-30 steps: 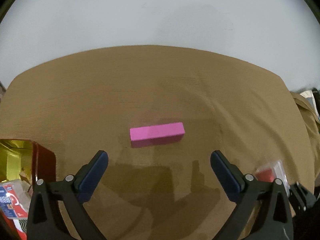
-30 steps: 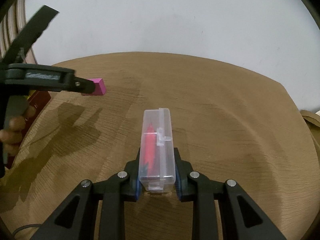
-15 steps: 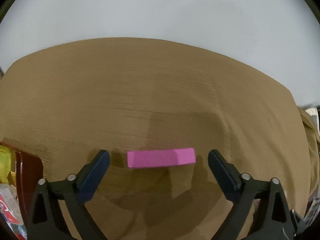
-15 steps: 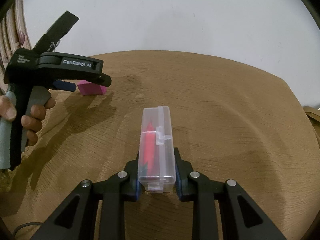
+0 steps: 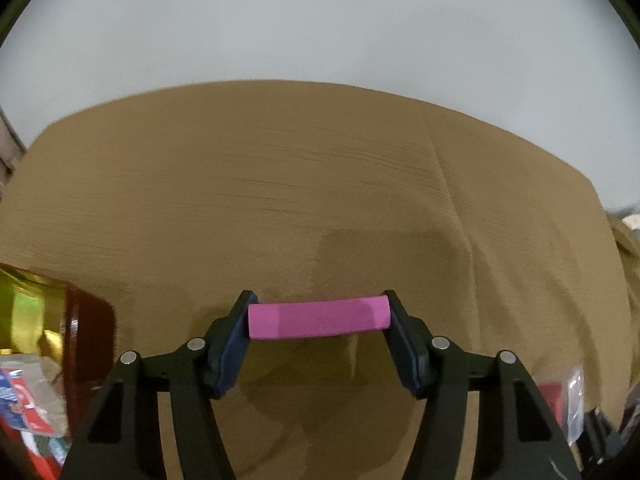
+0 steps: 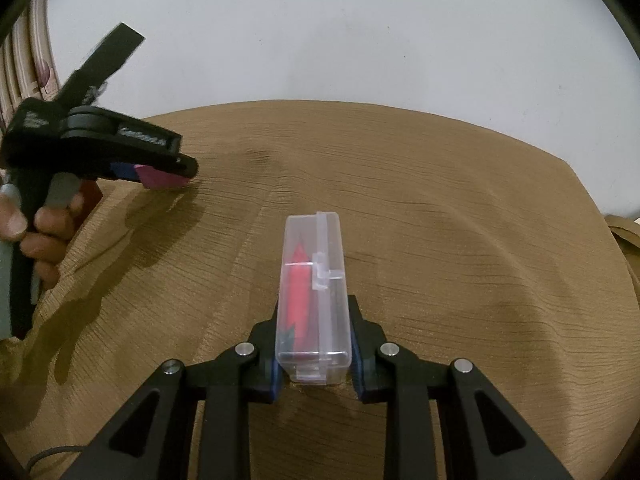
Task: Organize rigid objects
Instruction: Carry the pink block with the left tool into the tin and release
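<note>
My left gripper [image 5: 319, 318] is shut on a pink block [image 5: 318, 317], gripping its two short ends, just over the brown tablecloth [image 5: 320, 184]. In the right wrist view the left gripper [image 6: 160, 174] shows at the far left with the pink block [image 6: 162, 178] between its fingers. My right gripper [image 6: 314, 344] is shut on a clear plastic case [image 6: 313, 292] with red contents, held lengthwise and pointing away from me over the cloth [image 6: 440, 220].
A dark red box [image 5: 60, 320] with a gold lining and printed packets stands at the left. A clear packet with red contents [image 5: 560, 396] shows at the lower right of the left wrist view. A white wall is behind the table.
My left gripper moved forward around the pink block and closed on its ends. The right gripper kept still, holding the clear case.
</note>
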### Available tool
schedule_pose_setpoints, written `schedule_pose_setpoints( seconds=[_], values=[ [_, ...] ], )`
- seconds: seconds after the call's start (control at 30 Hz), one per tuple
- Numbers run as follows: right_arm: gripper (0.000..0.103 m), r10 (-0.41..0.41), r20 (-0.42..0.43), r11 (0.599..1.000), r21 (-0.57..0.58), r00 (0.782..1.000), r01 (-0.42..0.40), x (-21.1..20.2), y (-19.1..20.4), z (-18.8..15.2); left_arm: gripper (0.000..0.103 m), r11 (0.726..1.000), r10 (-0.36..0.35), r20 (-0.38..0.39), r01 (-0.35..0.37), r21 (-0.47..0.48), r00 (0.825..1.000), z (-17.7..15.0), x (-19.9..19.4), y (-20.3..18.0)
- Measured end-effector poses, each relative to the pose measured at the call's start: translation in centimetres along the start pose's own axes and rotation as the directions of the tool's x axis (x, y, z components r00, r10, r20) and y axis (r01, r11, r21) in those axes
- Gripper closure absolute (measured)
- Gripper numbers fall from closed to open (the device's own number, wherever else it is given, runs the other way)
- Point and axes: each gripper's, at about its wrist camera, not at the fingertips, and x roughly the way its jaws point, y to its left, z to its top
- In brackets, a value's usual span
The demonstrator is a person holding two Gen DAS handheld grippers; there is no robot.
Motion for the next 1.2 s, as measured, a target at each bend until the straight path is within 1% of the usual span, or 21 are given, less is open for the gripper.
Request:
schedule_pose_setpoints(
  seconds=[0.2, 0.37, 0.4, 0.47, 0.63, 0.67, 0.73, 0.77, 0.8, 0.83, 0.9, 1.0, 1.03, 1.13, 1.2],
  values=[
    [0.077, -0.002, 0.000, 1.000, 0.000, 1.000, 0.002, 0.1, 0.2, -0.1, 0.045, 0.998, 0.027, 0.026, -0.029, 0.062, 0.999, -1.6, -2.7, -2.1],
    [0.077, 0.000, -0.010, 1.000, 0.001, 1.000, 0.000, 0.5, 0.3, 0.1, 0.045, 0.997, 0.005, 0.022, -0.006, 0.083, 1.000, -3.8, -5.0, -3.2],
    [0.077, 0.001, -0.010, 1.000, 0.002, 1.000, -0.001, 0.5, 0.3, 0.1, 0.045, 0.996, 0.002, 0.021, -0.004, 0.087, 1.000, -4.0, -5.7, -2.5],
    [0.077, -0.002, -0.010, 1.000, 0.000, 1.000, 0.002, 0.5, 0.3, 0.2, 0.045, 0.996, 0.000, 0.019, -0.002, 0.092, 1.000, -4.7, -6.6, -2.7],
    [0.077, -0.012, -0.009, 1.000, -0.008, 1.000, 0.012, 0.5, 0.6, 0.2, 0.045, 0.998, -0.026, 0.022, 0.025, 0.064, 0.999, -5.6, -9.2, -2.3],
    [0.077, -0.013, -0.009, 1.000, -0.009, 1.000, 0.013, 0.6, 0.7, 0.2, 0.045, 0.998, -0.025, 0.022, 0.024, 0.058, 0.999, -5.3, -9.3, -2.0],
    [0.077, -0.014, -0.009, 1.000, -0.010, 1.000, 0.013, 0.7, 0.8, 0.2, 0.045, 0.999, -0.018, 0.030, 0.016, 0.048, 0.999, -5.8, -10.6, -1.2],
    [0.077, -0.014, -0.009, 1.000, -0.010, 1.000, 0.014, 0.7, 0.8, 0.2, 0.045, 0.999, -0.015, 0.031, 0.014, 0.045, 0.999, -5.4, -10.6, -0.4],
    [0.077, -0.016, -0.009, 1.000, -0.012, 1.000, 0.016, 0.7, 0.9, 0.2, 0.045, 0.999, -0.016, 0.037, 0.014, 0.037, 0.999, -5.9, -12.2, 1.5],
    [0.077, -0.018, -0.009, 1.000, -0.013, 1.000, 0.018, 0.7, 0.9, 0.2, 0.045, 0.999, -0.015, 0.044, 0.014, 0.031, 0.999, -6.3, -12.7, 1.7],
    [0.077, -0.017, -0.009, 1.000, -0.012, 1.000, 0.017, 0.7, 0.9, 0.2, 0.045, 1.000, -0.003, 0.050, 0.002, 0.022, 0.999, -6.1, -12.9, 3.9],
    [0.077, -0.022, -0.009, 1.000, -0.016, 1.000, 0.022, 0.8, 1.0, 0.1, 0.045, 1.000, 0.013, 0.058, -0.012, -0.002, 0.998, -6.4, -14.1, 6.0],
    [0.077, -0.025, -0.009, 1.000, -0.018, 1.000, 0.025, 0.9, 1.1, 0.1, 0.045, 1.000, 0.020, 0.058, -0.020, -0.009, 0.998, -5.9, -14.0, 6.8],
    [0.077, -0.026, -0.009, 1.000, -0.019, 1.000, 0.025, 0.9, 1.2, 0.1, 0.045, 0.998, 0.057, 0.059, -0.056, -0.033, 0.997, -6.4, -14.5, 8.9],
    [0.077, -0.027, -0.009, 0.999, -0.019, 1.000, 0.027, 0.9, 1.2, 0.1, 0.045, 0.995, 0.086, 0.060, -0.082, -0.064, 0.994, -6.6, -14.8, 11.0]
  ],
)
